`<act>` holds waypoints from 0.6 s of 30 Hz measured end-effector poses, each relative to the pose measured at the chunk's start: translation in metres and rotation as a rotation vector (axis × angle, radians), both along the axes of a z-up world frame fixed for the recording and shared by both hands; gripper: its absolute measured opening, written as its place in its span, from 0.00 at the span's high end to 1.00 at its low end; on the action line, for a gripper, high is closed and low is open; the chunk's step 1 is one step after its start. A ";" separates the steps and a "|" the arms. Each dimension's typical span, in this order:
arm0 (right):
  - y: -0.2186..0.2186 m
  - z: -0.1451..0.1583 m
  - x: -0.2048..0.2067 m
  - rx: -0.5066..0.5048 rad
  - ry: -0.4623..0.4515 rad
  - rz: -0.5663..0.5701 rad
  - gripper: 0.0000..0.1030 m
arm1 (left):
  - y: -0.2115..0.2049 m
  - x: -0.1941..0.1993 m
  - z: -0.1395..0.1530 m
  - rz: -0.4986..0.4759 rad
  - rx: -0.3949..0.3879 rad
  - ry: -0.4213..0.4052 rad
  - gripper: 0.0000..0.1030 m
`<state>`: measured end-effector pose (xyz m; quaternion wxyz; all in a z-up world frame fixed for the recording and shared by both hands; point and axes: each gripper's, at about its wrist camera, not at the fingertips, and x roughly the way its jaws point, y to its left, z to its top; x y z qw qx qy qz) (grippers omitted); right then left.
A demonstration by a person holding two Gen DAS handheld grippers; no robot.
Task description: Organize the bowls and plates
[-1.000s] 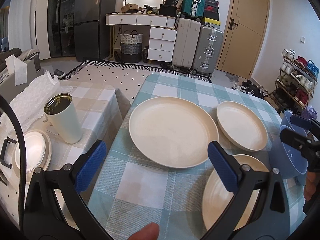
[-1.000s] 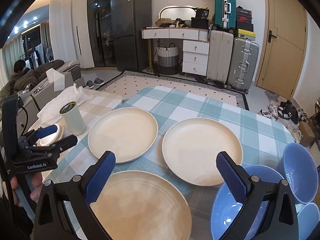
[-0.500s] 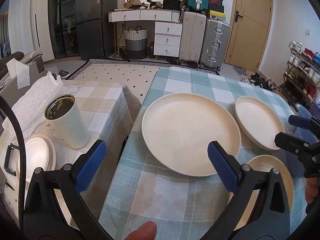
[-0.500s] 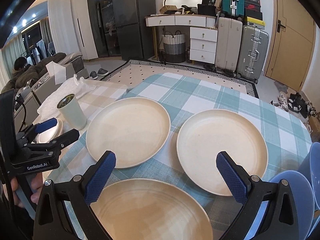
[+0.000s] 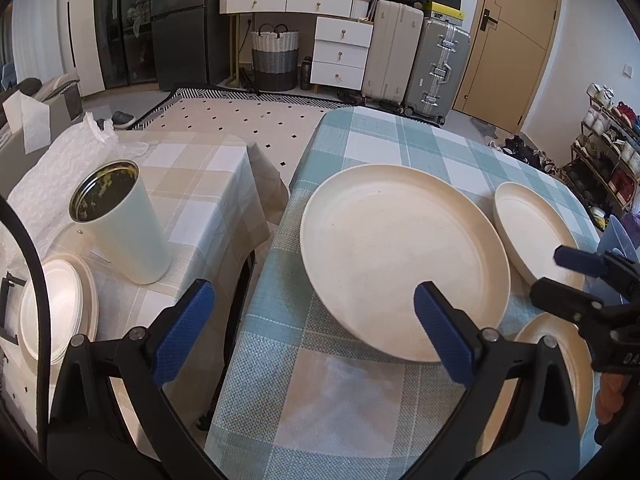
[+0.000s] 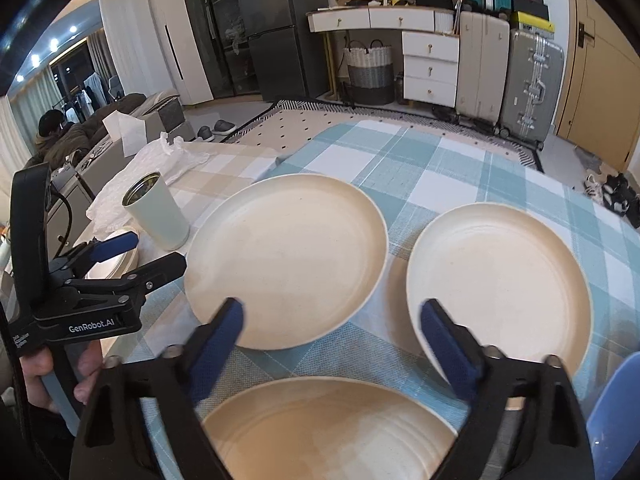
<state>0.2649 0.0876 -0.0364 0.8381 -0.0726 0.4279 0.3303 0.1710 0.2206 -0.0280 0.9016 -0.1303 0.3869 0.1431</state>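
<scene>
Teal-checked tablecloth [image 6: 460,164] holds three cream plates, unstacked. We hover both grippers, left gripper [image 5: 316,320] and right gripper [image 6: 332,332], spread wide and empty; large plate [image 6: 288,256] lies at twelve o'clock. Next we likely close on its near rim.

Legible text was confined to the left gripper [image 6: 156,254] as seen from the right wrist view: "GenRobot.AI" was printed in white on the side of its black body. A smaller line of white print sat at the body's rear edge, too small to read. In the left wrist view, the right gripper [image 5: 560,280] body showed partial white characters at the frame edge, cut off and unreadable.
</scene>
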 end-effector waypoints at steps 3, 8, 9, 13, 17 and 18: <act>0.003 -0.007 0.009 0.031 0.045 -0.002 0.22 | 0.003 0.004 -0.005 0.003 -0.008 0.002 0.04; 0.008 -0.014 0.017 0.020 0.069 0.002 0.26 | 0.004 0.009 -0.010 -0.001 -0.013 0.016 0.04; 0.009 -0.015 0.018 0.016 0.076 0.002 0.27 | 0.005 0.010 -0.011 -0.004 -0.014 0.019 0.05; 0.011 -0.022 0.023 0.007 0.102 0.003 0.31 | 0.004 0.018 -0.017 -0.018 -0.006 0.033 0.10; 0.016 -0.029 0.031 -0.009 0.127 0.001 0.34 | 0.003 0.023 -0.022 -0.034 -0.001 0.039 0.13; 0.017 -0.030 0.031 -0.014 0.130 0.000 0.37 | 0.003 0.025 -0.024 -0.034 -0.002 0.043 0.14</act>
